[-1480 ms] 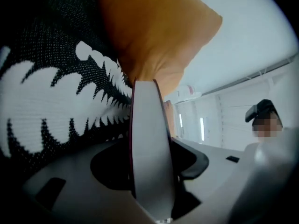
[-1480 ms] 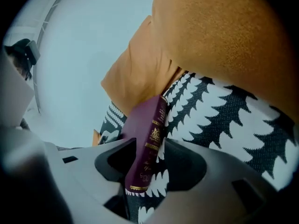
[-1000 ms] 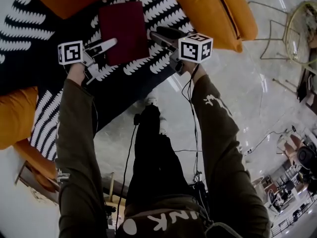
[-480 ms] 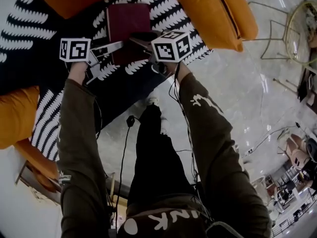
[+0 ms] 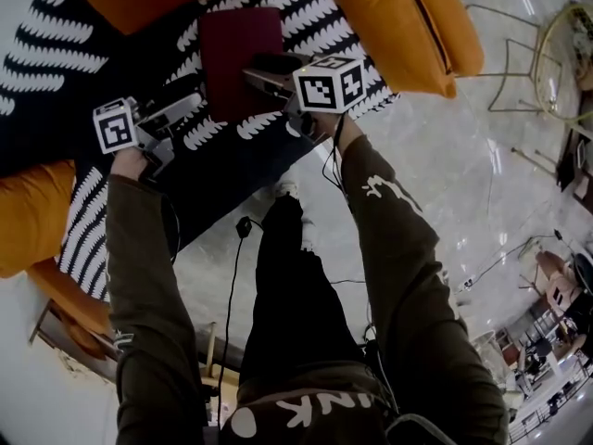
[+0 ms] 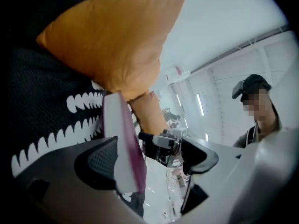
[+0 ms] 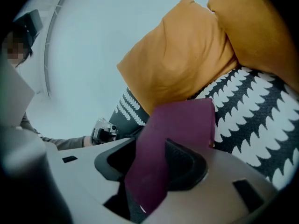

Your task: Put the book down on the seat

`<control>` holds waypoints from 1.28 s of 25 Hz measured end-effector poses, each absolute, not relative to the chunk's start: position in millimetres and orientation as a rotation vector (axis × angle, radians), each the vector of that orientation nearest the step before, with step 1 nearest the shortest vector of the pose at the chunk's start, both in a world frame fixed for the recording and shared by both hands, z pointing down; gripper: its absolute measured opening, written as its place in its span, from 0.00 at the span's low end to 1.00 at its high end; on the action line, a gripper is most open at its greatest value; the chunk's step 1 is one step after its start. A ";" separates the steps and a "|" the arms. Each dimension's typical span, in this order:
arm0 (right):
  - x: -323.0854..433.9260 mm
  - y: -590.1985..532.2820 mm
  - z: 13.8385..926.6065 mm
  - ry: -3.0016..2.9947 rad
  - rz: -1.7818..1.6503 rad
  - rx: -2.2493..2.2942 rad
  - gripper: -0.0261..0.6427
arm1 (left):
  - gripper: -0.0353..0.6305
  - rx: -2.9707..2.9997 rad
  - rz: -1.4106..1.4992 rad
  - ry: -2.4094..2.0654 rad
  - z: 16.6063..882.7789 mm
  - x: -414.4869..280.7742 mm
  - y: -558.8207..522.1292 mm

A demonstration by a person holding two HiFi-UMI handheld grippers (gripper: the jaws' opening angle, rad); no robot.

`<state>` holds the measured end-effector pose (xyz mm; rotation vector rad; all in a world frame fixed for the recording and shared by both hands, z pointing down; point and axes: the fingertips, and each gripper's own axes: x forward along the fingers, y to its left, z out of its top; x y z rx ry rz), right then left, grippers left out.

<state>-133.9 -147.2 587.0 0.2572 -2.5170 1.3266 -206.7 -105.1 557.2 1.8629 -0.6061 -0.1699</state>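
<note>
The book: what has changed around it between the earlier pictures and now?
The left gripper has drawn back toward the lower left, away from the book; its jaws have just been opening, and the book's edge shows beside one pad. The right gripper slid left onto the book's near edge; its jaws have just been opening, with the book between them. The book, seat cover and orange cushions stayed put.

Maroon book [image 5: 239,56], orange cushion [image 5: 400,19], black-white seat [image 5: 56,63]
</note>
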 end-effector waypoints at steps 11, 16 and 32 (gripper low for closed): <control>-102.7 -148.6 447.4 -2.866 0.835 0.334 0.37 | 0.67 2.528 0.082 -1.269 411.8 -212.2 -116.5; -55.0 -140.1 343.5 -2.971 0.446 0.489 0.37 | 0.61 2.713 0.028 -1.322 308.3 -180.1 -106.0; 49.9 64.2 -21.1 -3.141 -0.419 0.658 0.28 | 0.09 3.174 0.003 -1.448 -52.6 -45.8 90.1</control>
